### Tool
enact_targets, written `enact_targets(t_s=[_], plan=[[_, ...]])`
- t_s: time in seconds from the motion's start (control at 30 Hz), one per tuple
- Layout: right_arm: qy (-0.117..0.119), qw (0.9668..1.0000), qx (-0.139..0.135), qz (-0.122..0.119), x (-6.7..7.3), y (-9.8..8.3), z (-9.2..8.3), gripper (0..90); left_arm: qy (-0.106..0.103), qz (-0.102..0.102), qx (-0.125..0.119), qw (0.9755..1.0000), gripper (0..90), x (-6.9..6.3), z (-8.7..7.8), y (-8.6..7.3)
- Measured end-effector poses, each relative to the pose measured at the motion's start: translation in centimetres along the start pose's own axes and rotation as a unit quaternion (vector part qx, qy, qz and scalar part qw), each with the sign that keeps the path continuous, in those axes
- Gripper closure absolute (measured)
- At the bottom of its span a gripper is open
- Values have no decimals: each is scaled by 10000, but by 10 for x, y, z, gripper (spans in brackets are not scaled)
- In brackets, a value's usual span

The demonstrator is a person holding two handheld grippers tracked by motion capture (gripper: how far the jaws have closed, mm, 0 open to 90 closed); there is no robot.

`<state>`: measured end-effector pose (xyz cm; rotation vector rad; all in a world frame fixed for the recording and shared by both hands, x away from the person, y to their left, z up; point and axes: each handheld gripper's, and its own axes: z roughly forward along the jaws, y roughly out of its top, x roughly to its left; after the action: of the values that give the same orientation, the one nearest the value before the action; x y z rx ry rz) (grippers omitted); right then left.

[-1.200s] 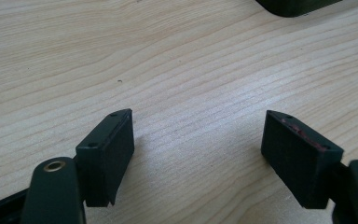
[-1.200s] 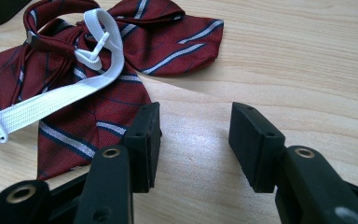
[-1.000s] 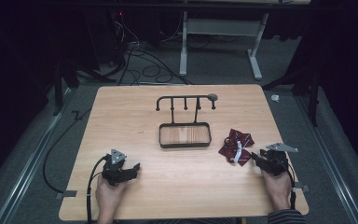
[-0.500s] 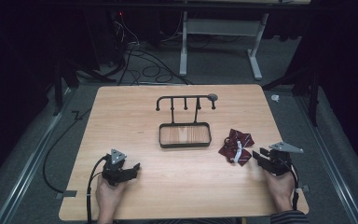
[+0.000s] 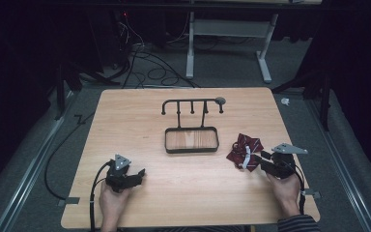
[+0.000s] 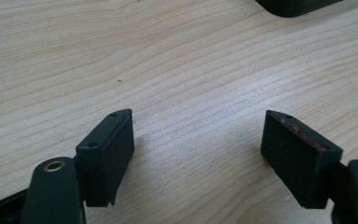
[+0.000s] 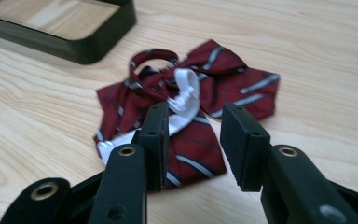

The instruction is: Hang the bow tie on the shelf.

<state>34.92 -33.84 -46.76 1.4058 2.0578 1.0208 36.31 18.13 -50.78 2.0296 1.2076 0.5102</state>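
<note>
A striped red bow lies on the tabletop beside a tray. The right hand-held gripper, jaws just closing, straddles its white strap without pinching. The left hand-held gripper rests wide open, holding nothing.

- counter: pale wood, matt, visible grain
- bow tie: maroon striped cloth, white cloth strap
- tray: matt black rim, wood base
- right tool: matt black plastic
</note>
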Motion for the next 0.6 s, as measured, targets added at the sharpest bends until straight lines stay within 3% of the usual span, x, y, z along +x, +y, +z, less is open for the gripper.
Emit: enact_targets(t_s=[0.47,0.6], plan=[[314,9983,132,-479,18,20,18,679,-1,-3,0,10000,261,0,0,0],[357,9980,191,-490,20,23,23,686,-2,-3,-1,10000,261,0,0,0]])
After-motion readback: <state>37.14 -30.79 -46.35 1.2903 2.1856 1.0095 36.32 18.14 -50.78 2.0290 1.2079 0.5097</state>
